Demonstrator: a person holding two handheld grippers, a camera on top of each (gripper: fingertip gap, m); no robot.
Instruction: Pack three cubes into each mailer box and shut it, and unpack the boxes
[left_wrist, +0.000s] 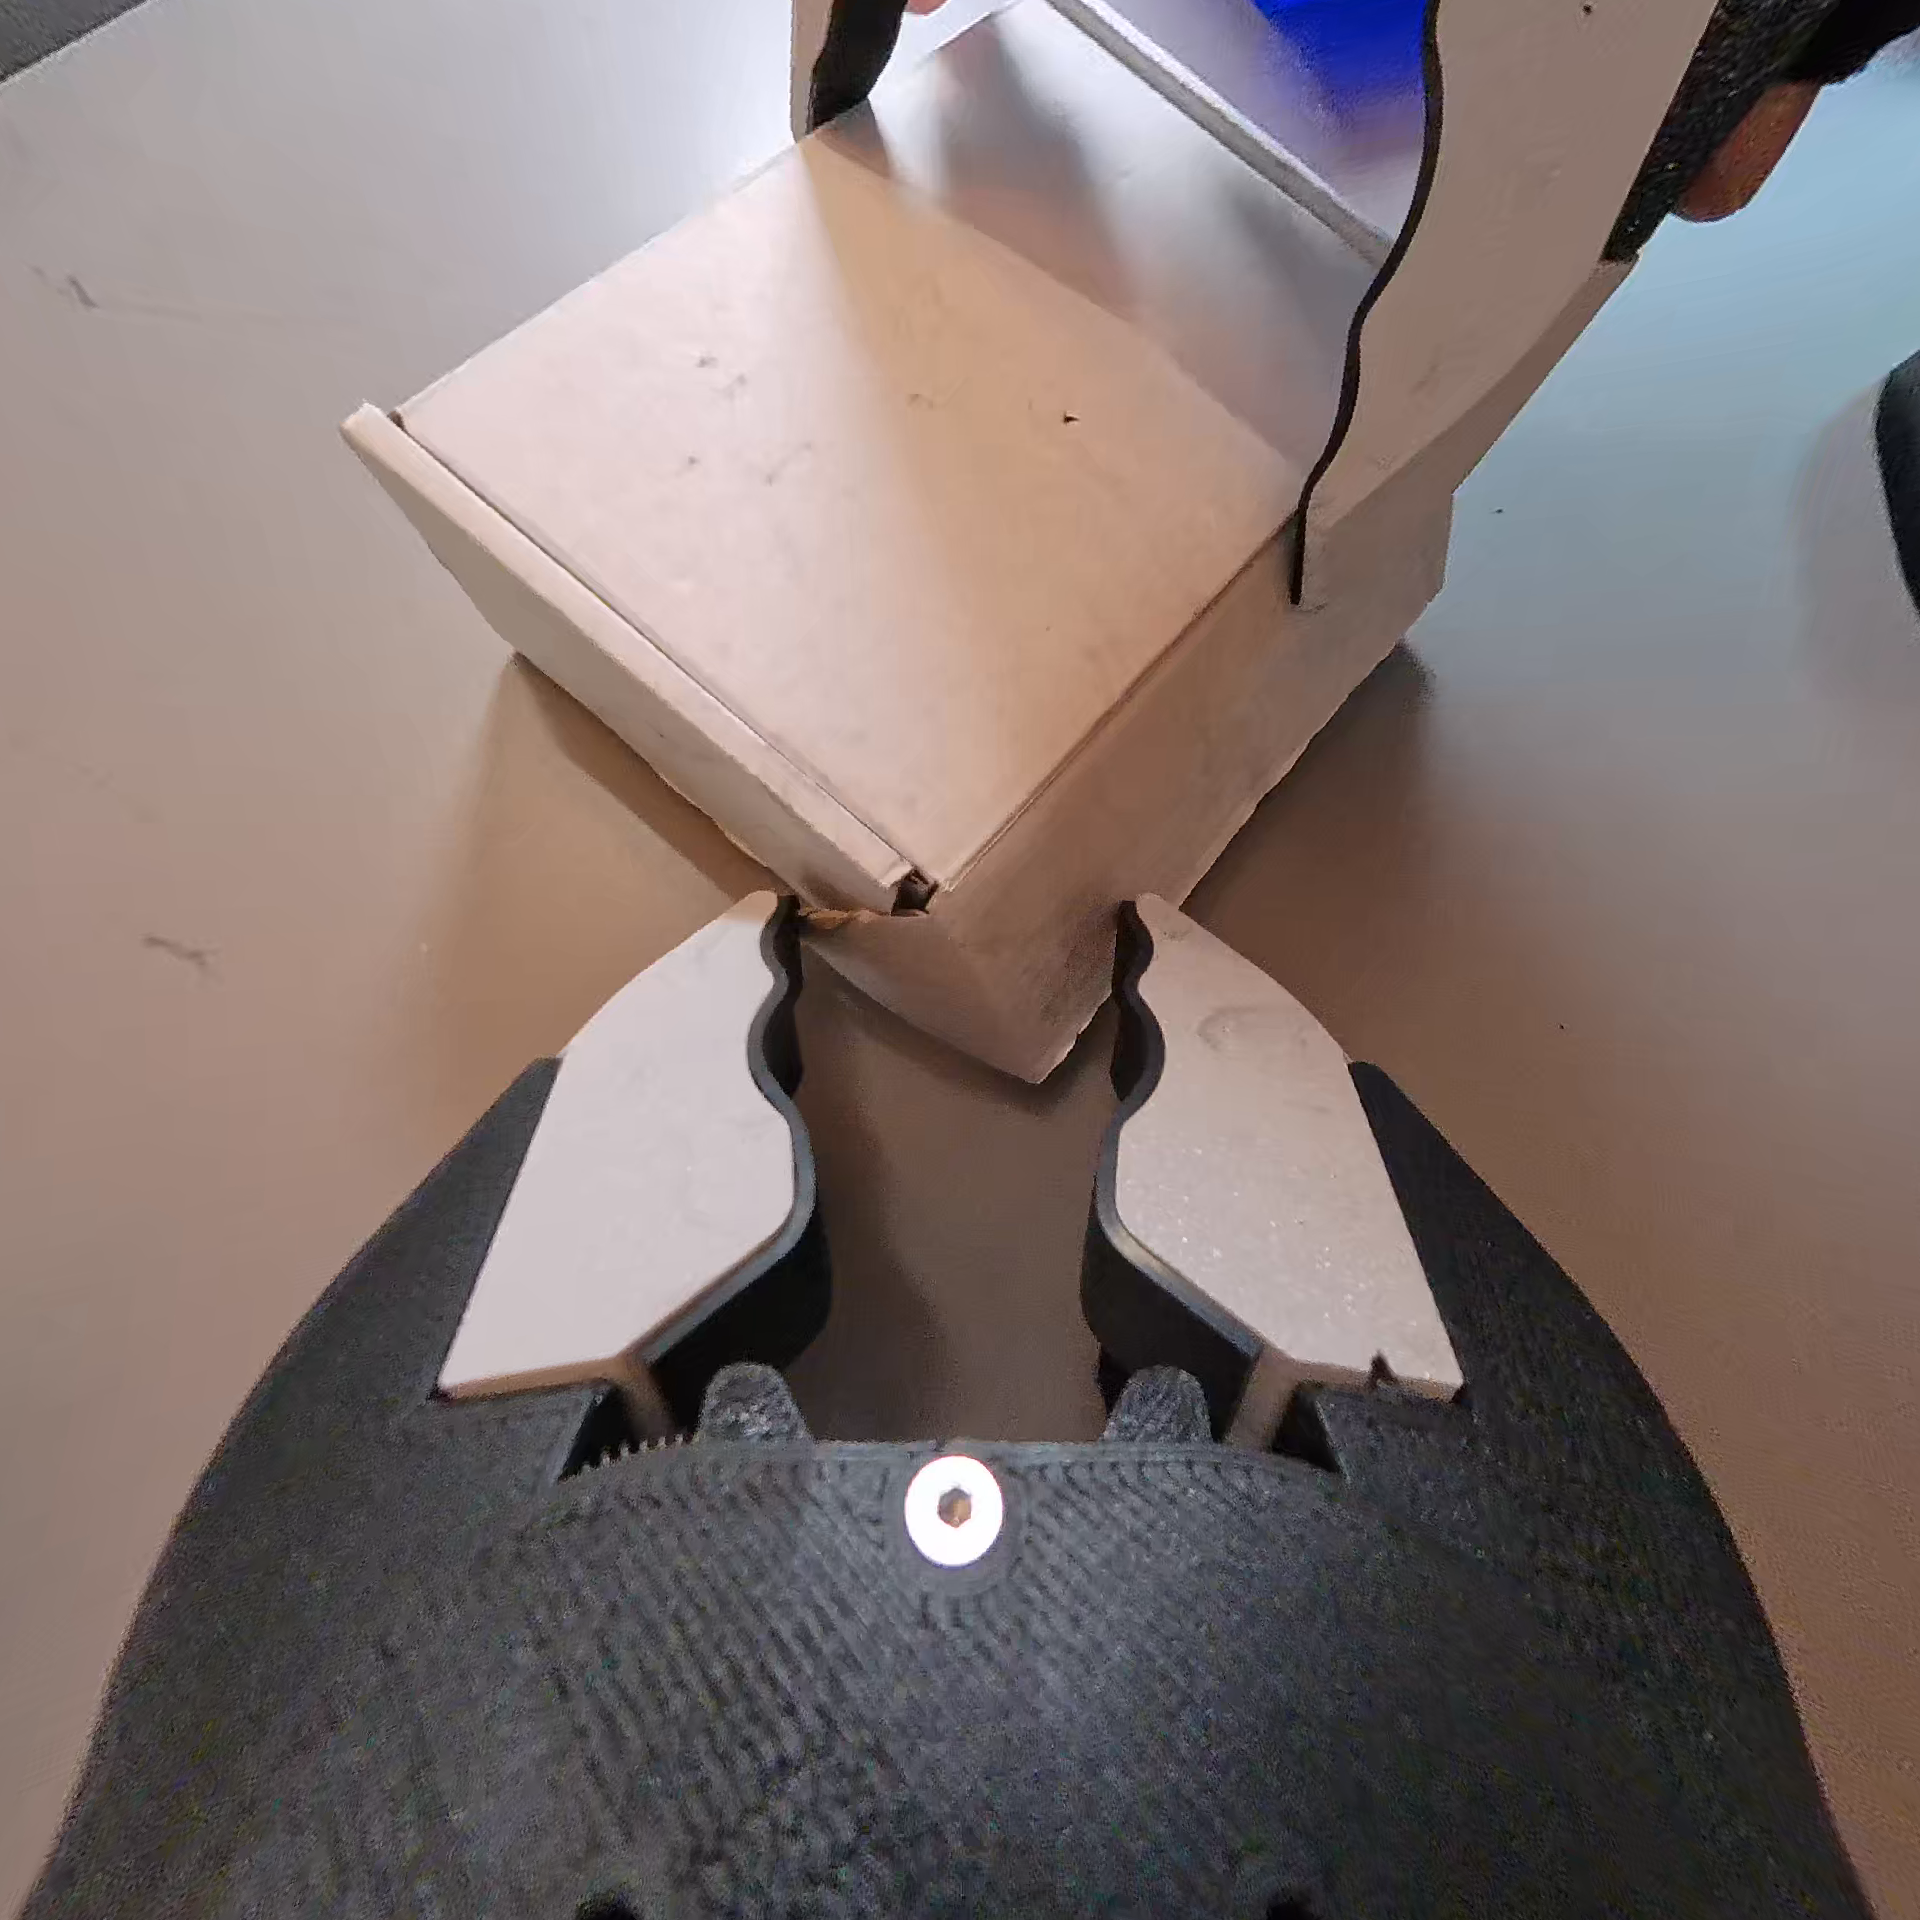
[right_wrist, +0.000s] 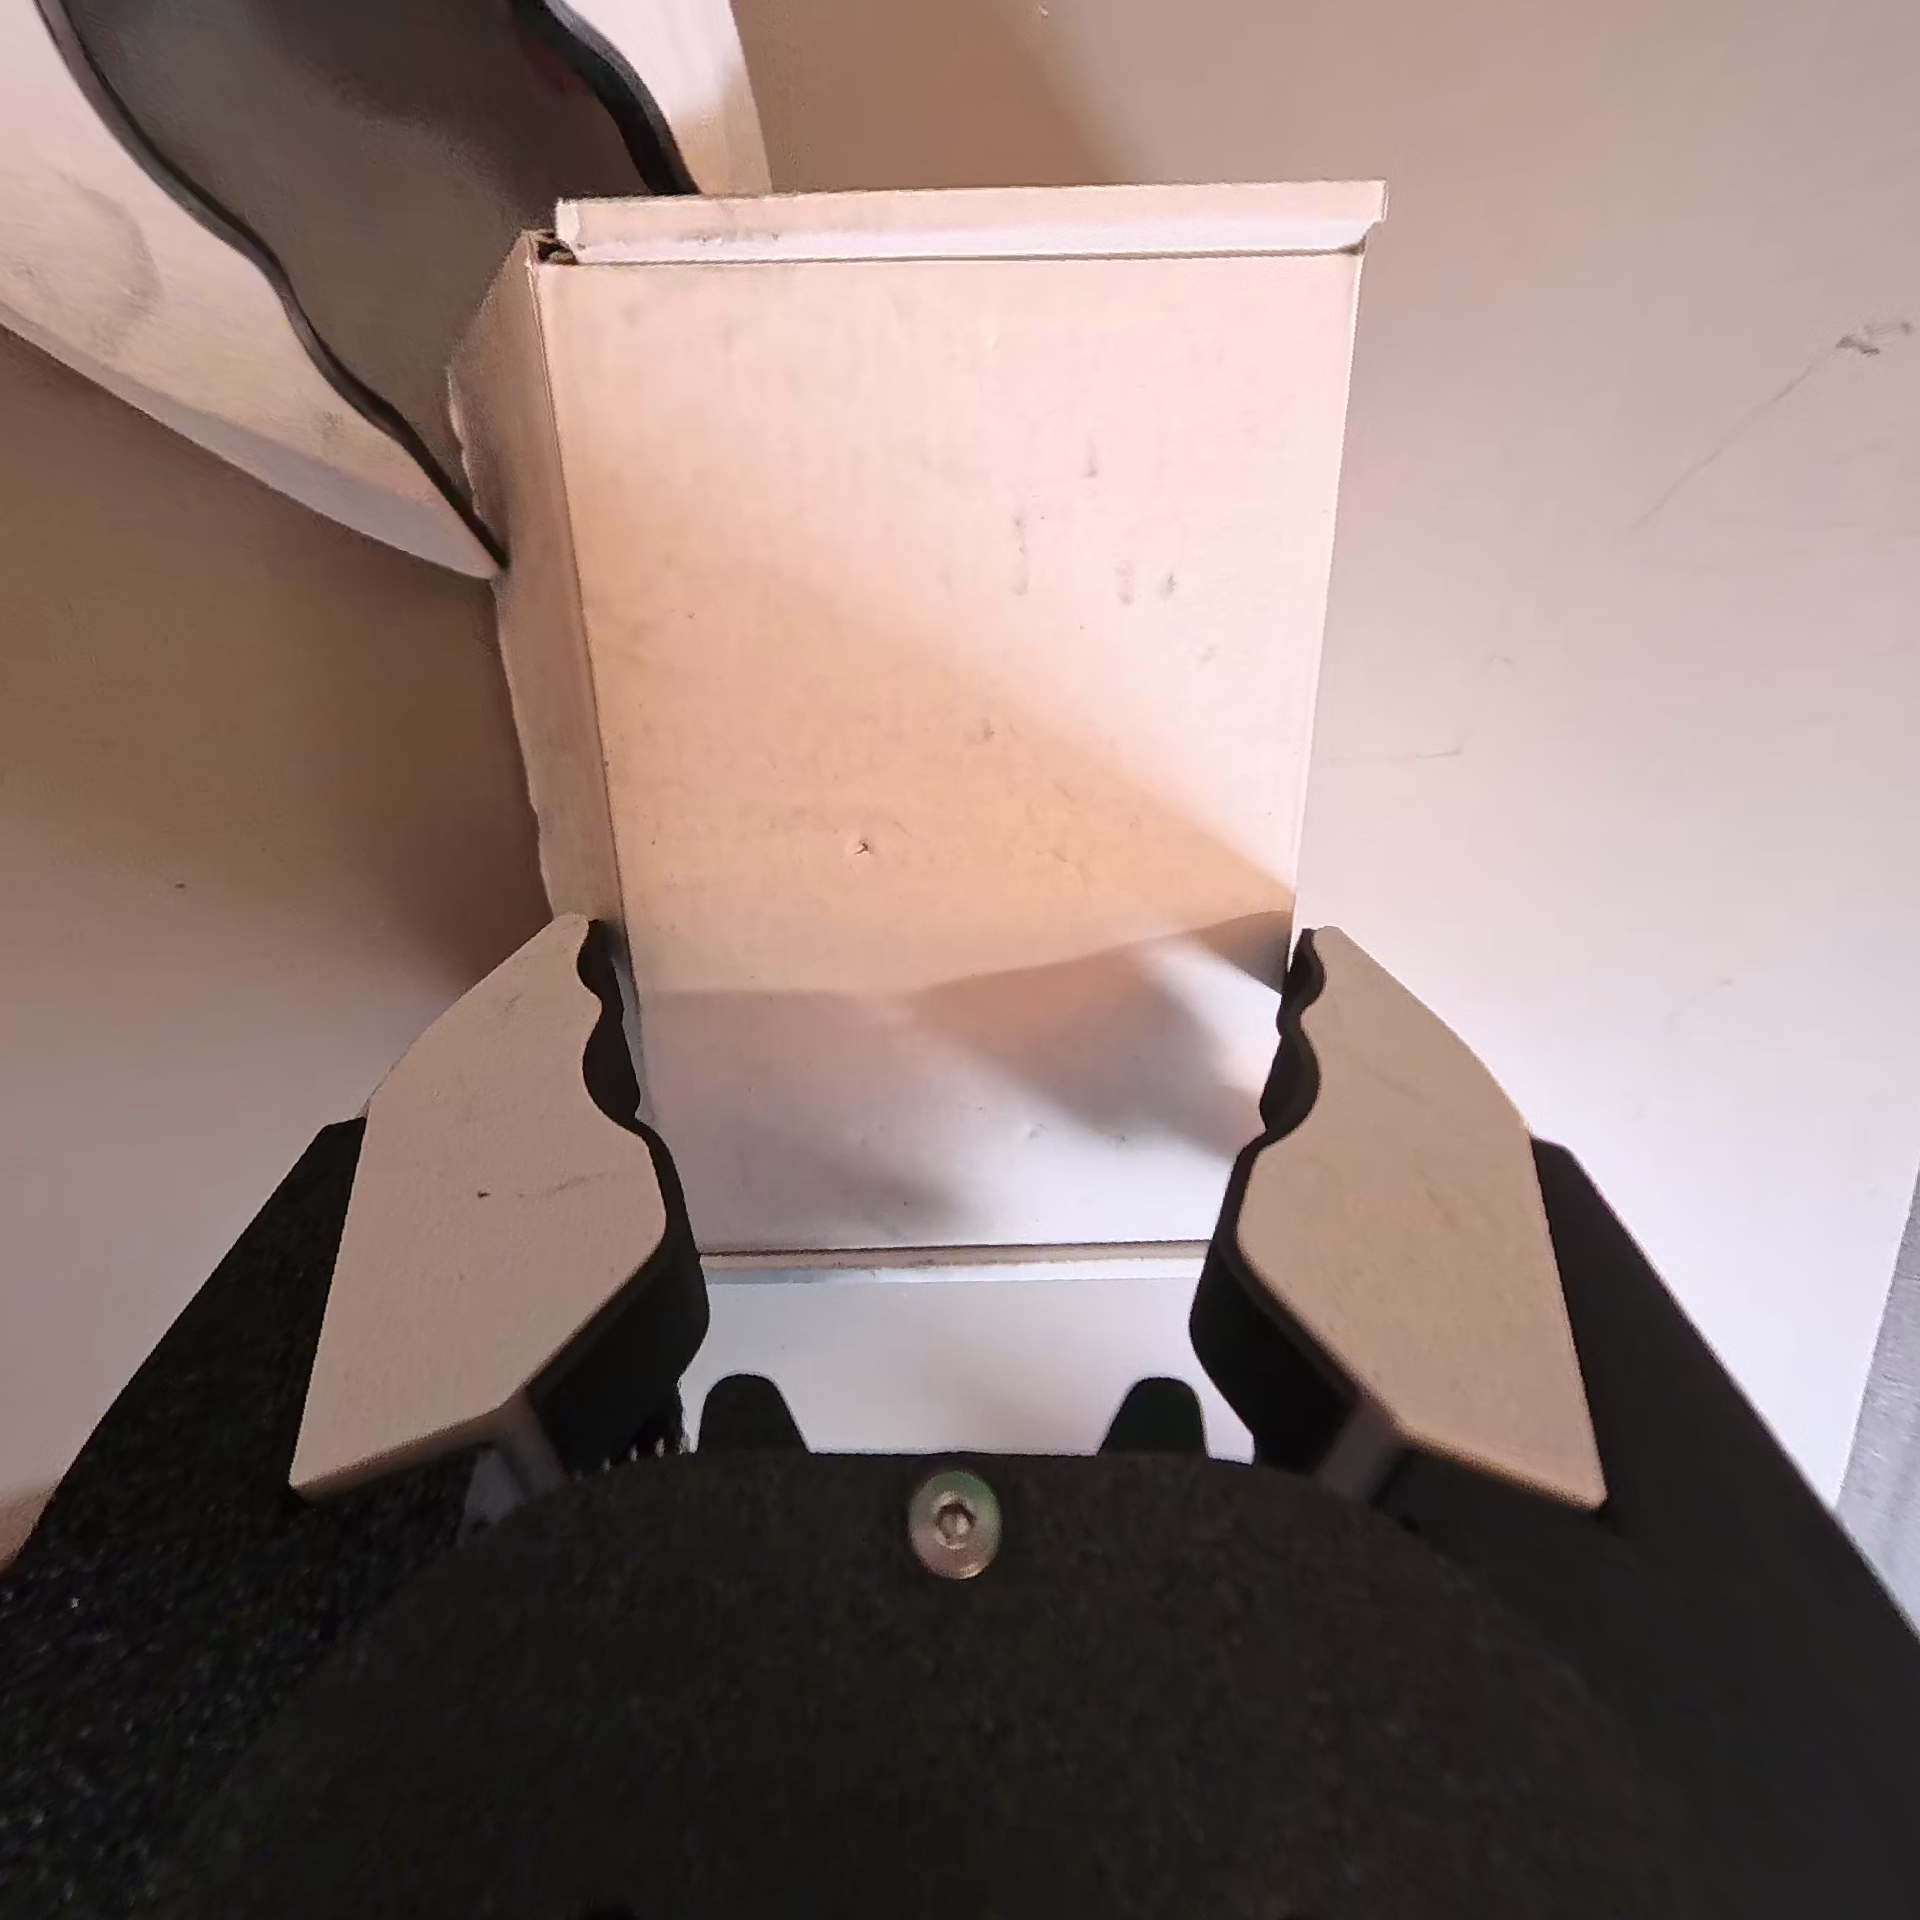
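Note:
A closed tan mailer box (left_wrist: 831, 520) sits skewed on the table, its lid down and its front flap tucked in. My left gripper (left_wrist: 956, 914) is partly closed on the box's near corner, with each fingertip touching one face of it. My right gripper (right_wrist: 956, 935) is shut on the same box (right_wrist: 935, 571), one finger against each side wall at the hinge end. One right-gripper finger (left_wrist: 1475, 312) shows in the left wrist view. One left-gripper finger (right_wrist: 260, 343) shows in the right wrist view at the far left corner. No cubes are in view.
The table (left_wrist: 208, 727) is a plain tan surface with a few scuff marks. A blue thing (left_wrist: 1340, 42) lies blurred behind the box. A dark object (left_wrist: 1896, 468) sits at the right edge. A gloved hand (left_wrist: 1745, 125) holds the right gripper. To reach the blue thing (left_wrist: 1340, 42) in a straight line is about 20 cm for my right fingers, about 30 cm for my left.

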